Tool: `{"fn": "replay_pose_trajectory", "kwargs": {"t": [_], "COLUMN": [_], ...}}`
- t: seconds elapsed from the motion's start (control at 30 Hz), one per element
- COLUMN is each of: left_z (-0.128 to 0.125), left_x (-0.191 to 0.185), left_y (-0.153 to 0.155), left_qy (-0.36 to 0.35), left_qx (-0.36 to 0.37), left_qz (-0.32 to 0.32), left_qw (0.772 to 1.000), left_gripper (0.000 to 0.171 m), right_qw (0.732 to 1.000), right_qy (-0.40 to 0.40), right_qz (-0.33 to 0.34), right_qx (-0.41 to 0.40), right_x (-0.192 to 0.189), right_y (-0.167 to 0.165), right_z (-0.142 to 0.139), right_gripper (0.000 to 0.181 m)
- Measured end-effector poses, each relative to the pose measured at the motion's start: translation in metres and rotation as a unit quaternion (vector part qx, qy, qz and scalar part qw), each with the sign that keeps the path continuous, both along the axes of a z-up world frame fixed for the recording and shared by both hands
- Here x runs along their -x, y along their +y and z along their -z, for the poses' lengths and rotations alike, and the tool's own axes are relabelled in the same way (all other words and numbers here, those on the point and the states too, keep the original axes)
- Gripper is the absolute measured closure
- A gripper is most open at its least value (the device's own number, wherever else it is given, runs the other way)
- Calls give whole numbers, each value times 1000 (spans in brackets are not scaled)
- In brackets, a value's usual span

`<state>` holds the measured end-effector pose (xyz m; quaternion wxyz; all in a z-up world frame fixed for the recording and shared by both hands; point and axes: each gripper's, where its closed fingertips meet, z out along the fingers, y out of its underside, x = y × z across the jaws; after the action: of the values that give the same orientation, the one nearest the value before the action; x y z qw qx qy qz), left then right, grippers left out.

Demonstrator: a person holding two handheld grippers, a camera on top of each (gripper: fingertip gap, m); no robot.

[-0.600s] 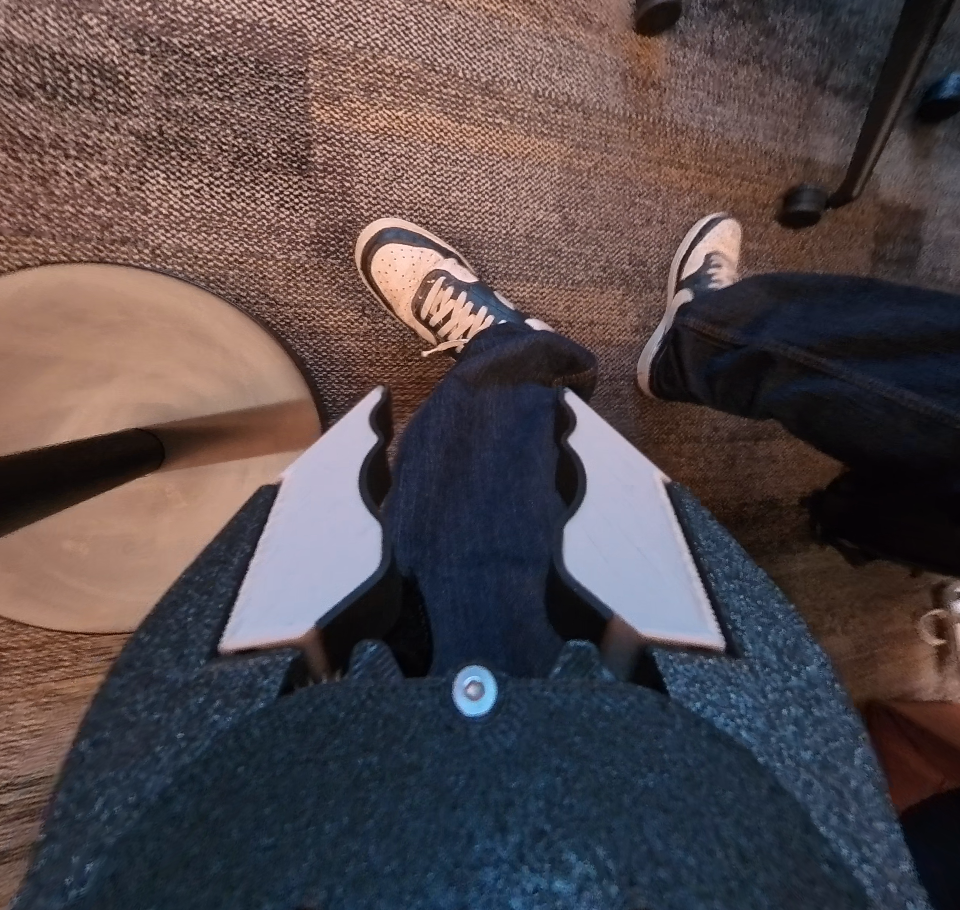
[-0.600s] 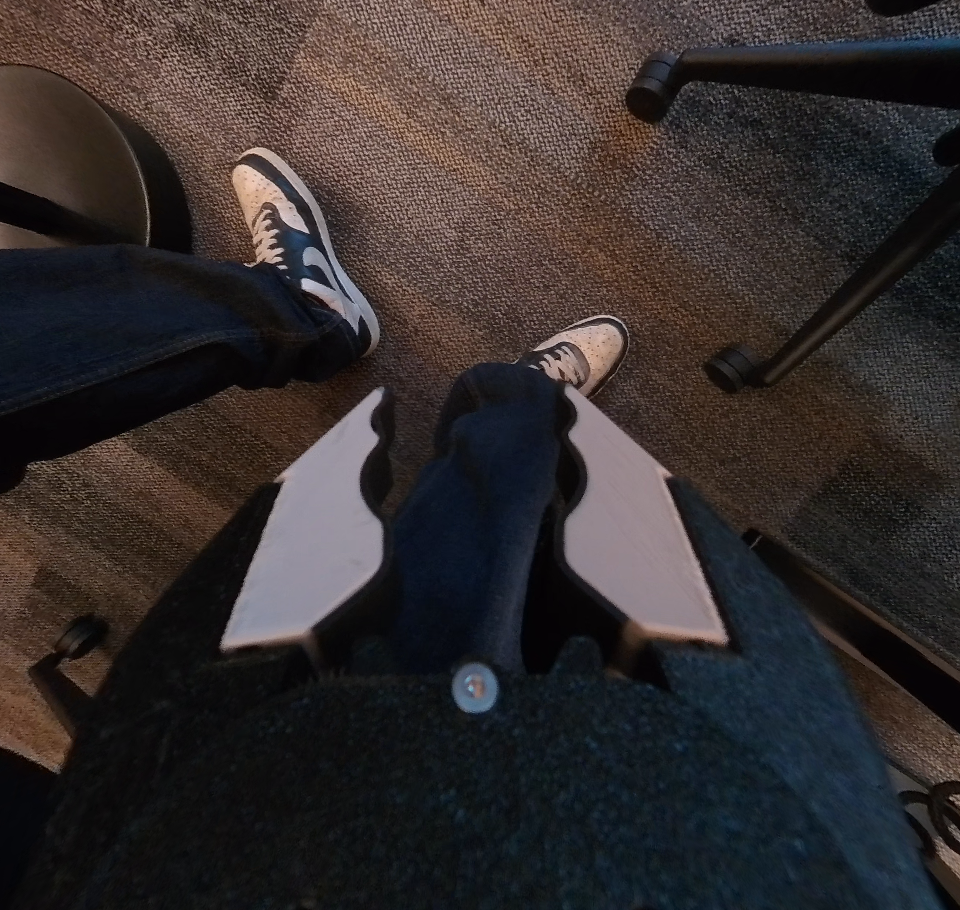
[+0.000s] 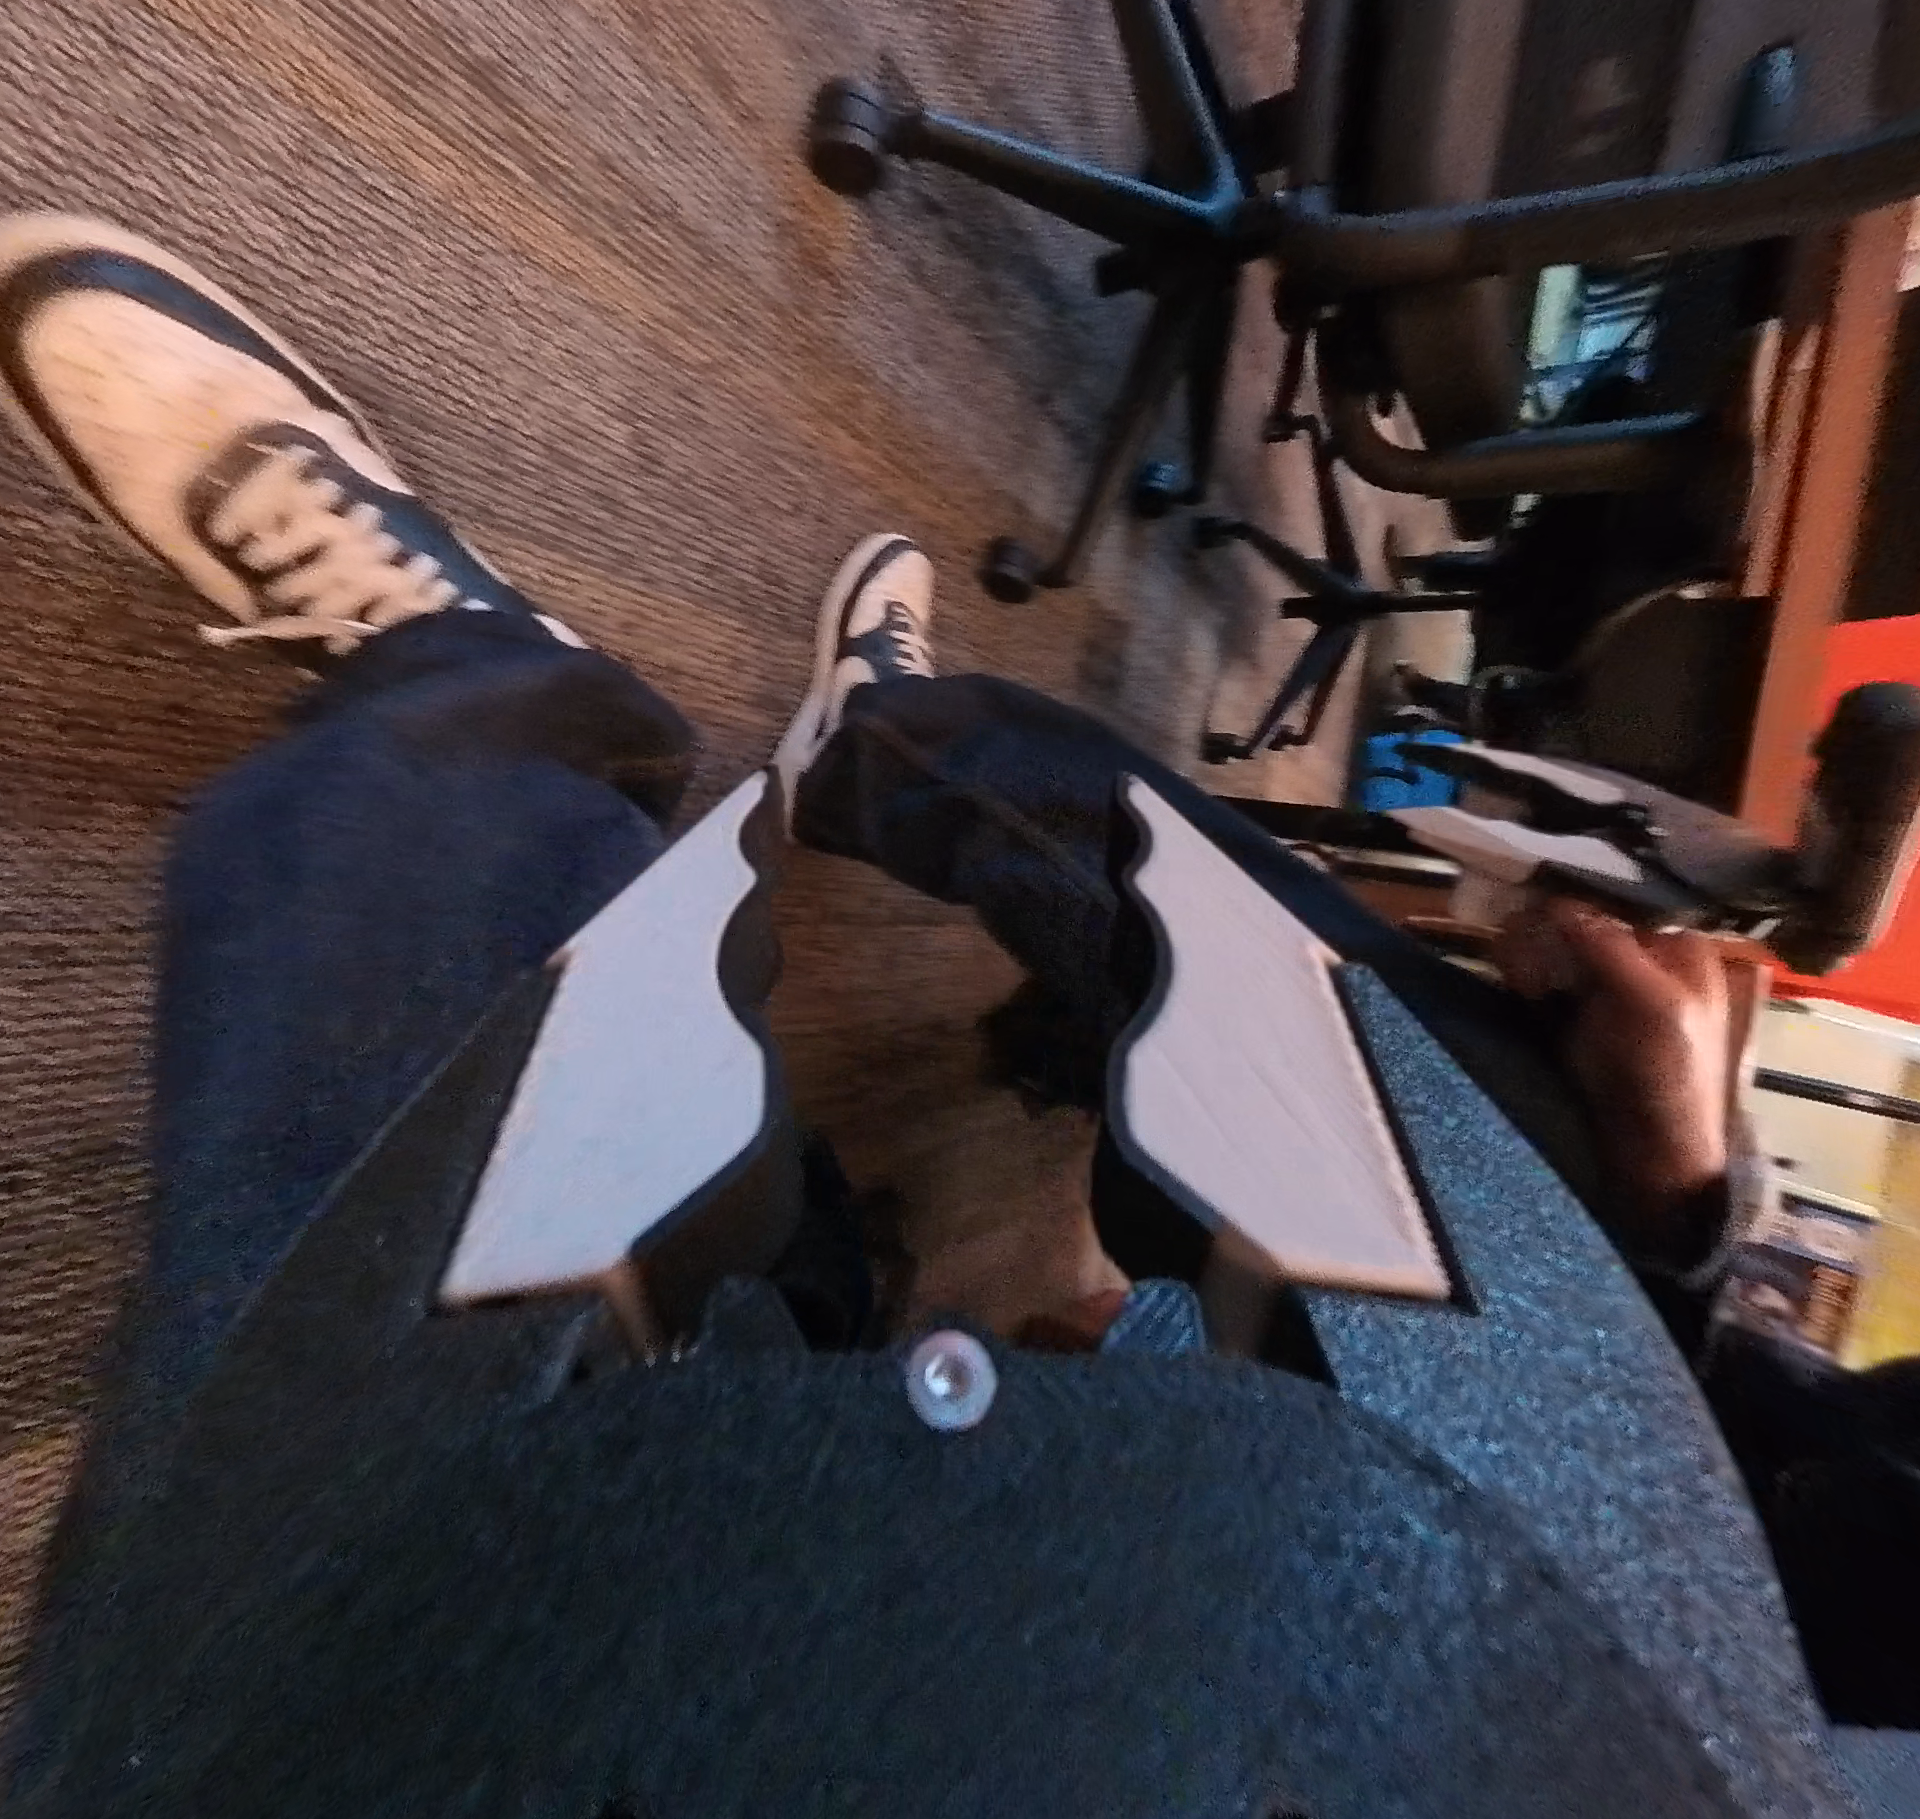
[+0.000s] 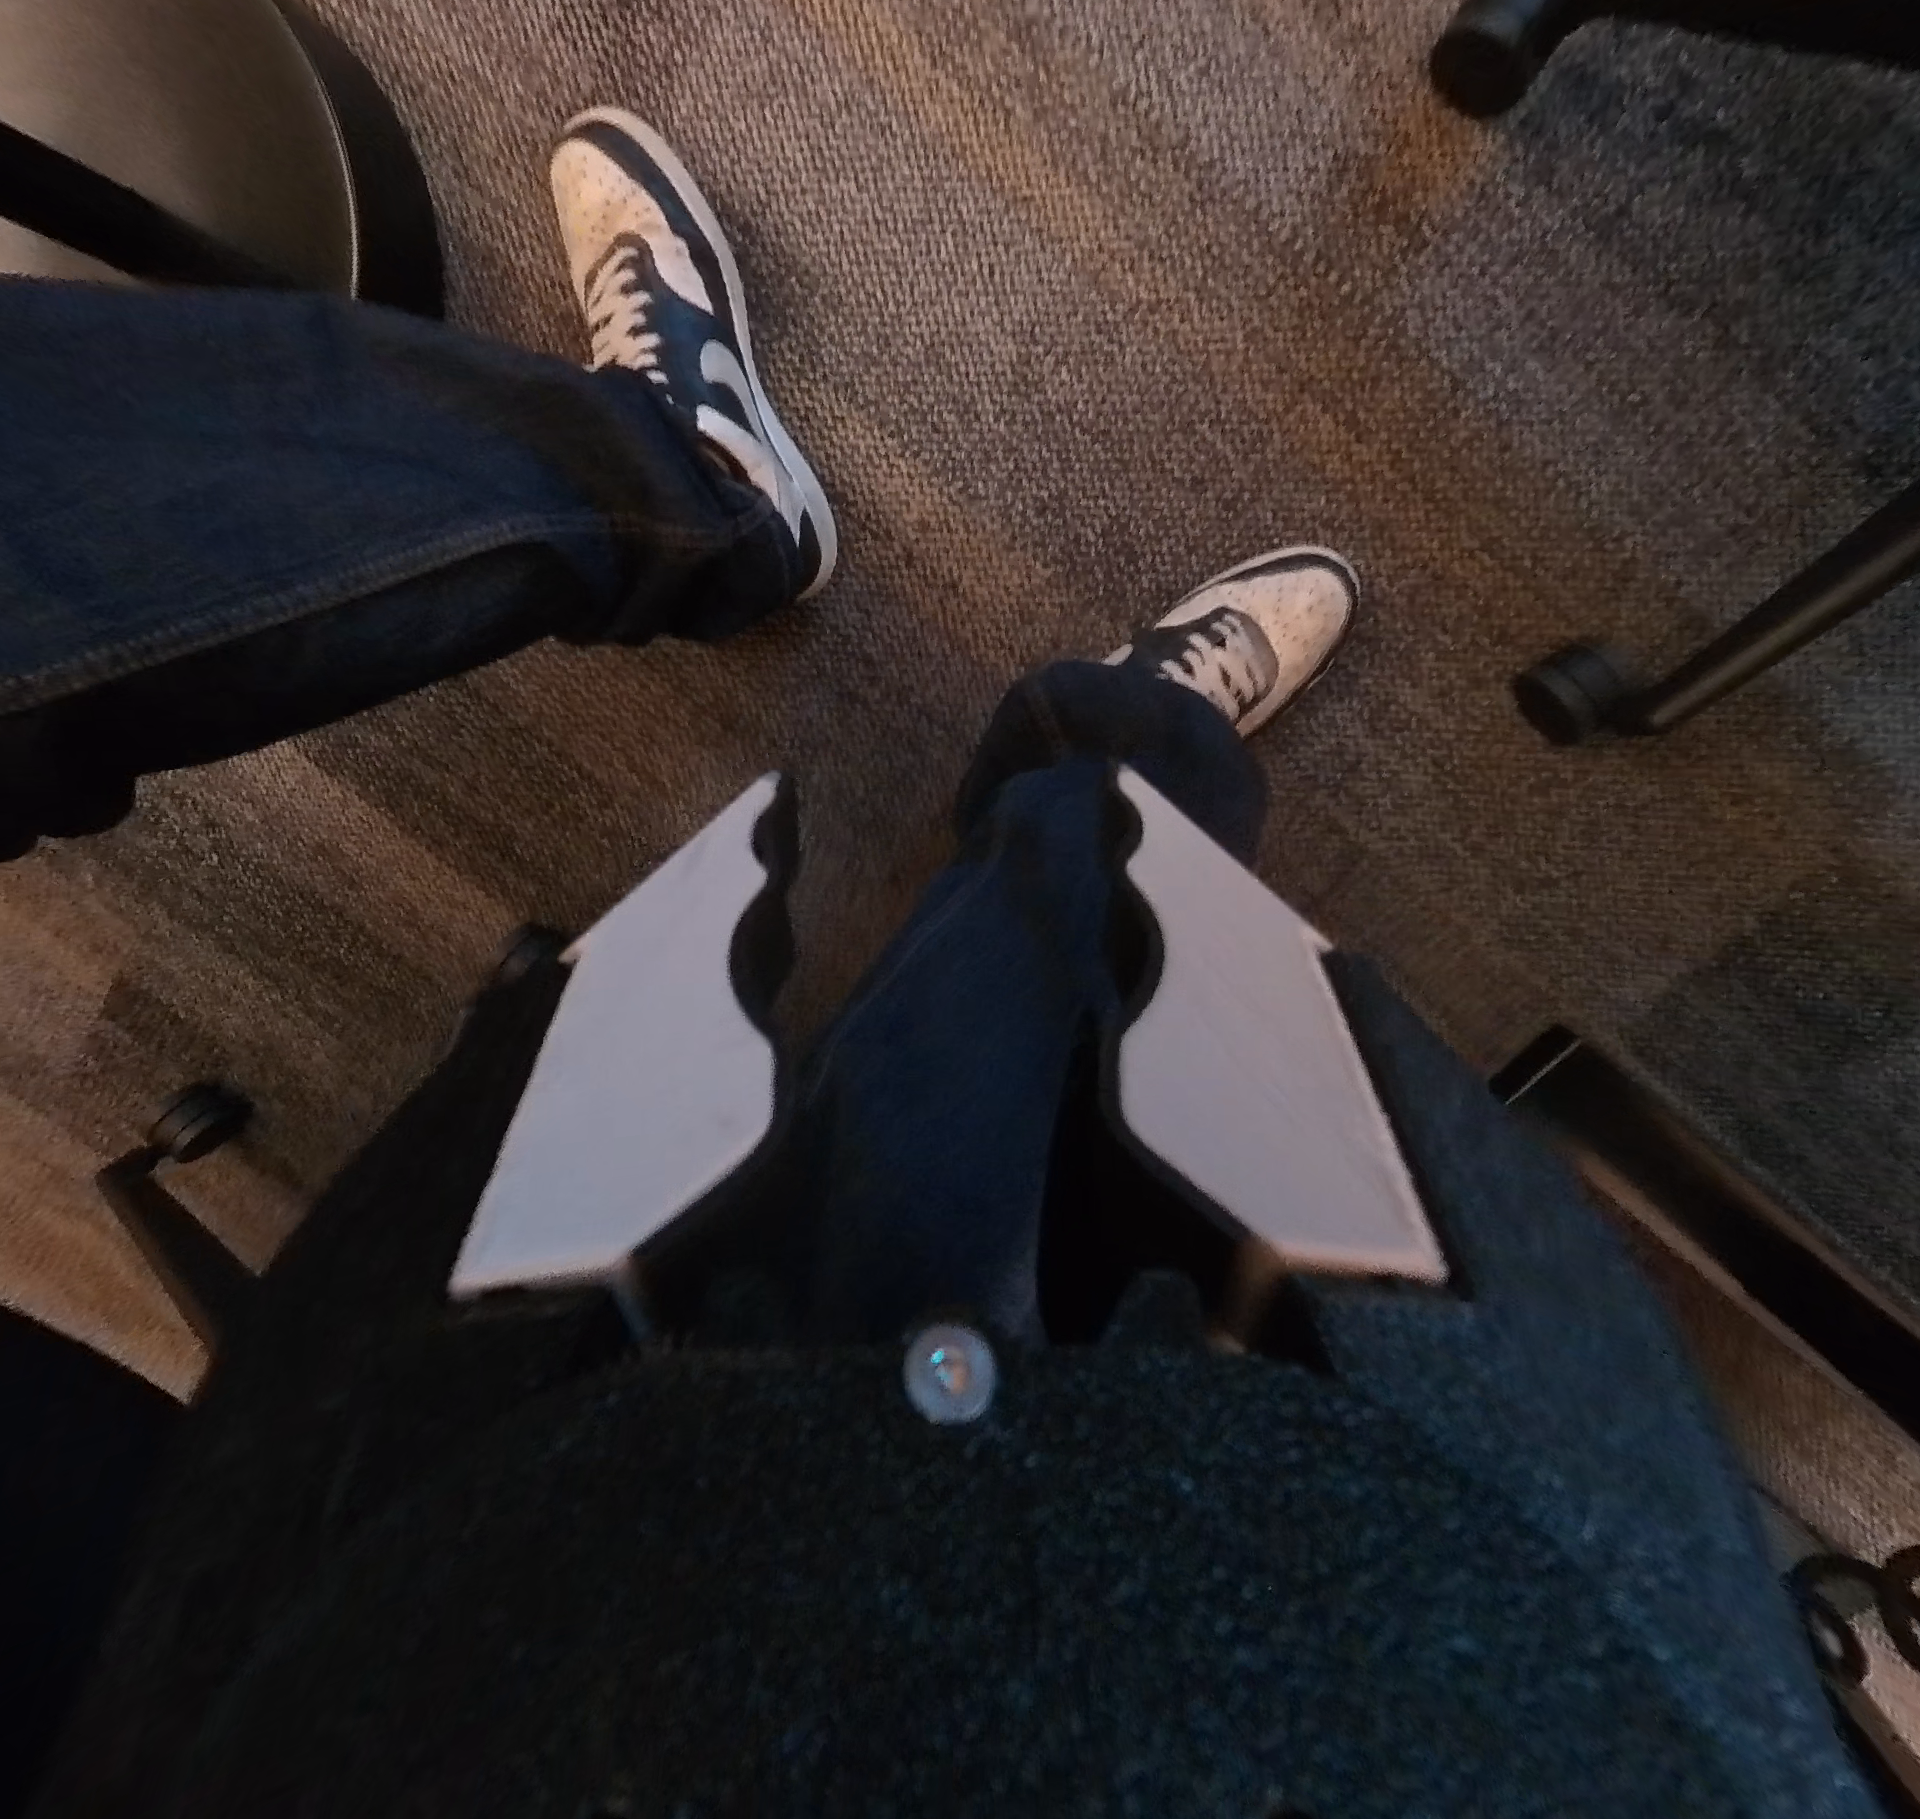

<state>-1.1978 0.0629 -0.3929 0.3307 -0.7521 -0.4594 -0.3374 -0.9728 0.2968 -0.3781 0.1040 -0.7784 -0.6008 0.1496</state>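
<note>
left wrist view | left gripper (image 3: 945, 793) empty | right gripper (image 4: 951, 793) empty

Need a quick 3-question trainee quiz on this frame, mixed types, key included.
1. True or false: the left gripper holds something.
2. What floor lies under the shoes? A) tile B) carpet C) wood
3. Fill in: the right gripper hangs over a leg in dark ____.

Key: 1 false, open and empty. 2 B, carpet. 3 jeans.
</note>
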Motion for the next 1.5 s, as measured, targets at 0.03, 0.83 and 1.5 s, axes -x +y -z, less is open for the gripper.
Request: {"fn": "replay_pose_trajectory", "kwargs": {"t": [0.03, 0.83, 1.5], "left_z": [-1, -271, -518], "left_x": [-6, -306, -459], "left_y": [3, -7, -136], "left_qy": [-9, 125, 296], "left_qx": [-4, -186, -428], "left_qz": [4, 251, 317], "left_qw": [1000, 942, 793], "left_gripper": [110, 131, 163], "right_qw": [1000, 903, 810], "right_qy": [-5, 422, 555], "right_qz": [4, 71, 127], "right_qx": [5, 21, 141], "right_x": [-4, -143, -334], "right_y": [-1, -167, -323], "right_z": [3, -202, -492], "right_gripper": [124, 151, 119]}}
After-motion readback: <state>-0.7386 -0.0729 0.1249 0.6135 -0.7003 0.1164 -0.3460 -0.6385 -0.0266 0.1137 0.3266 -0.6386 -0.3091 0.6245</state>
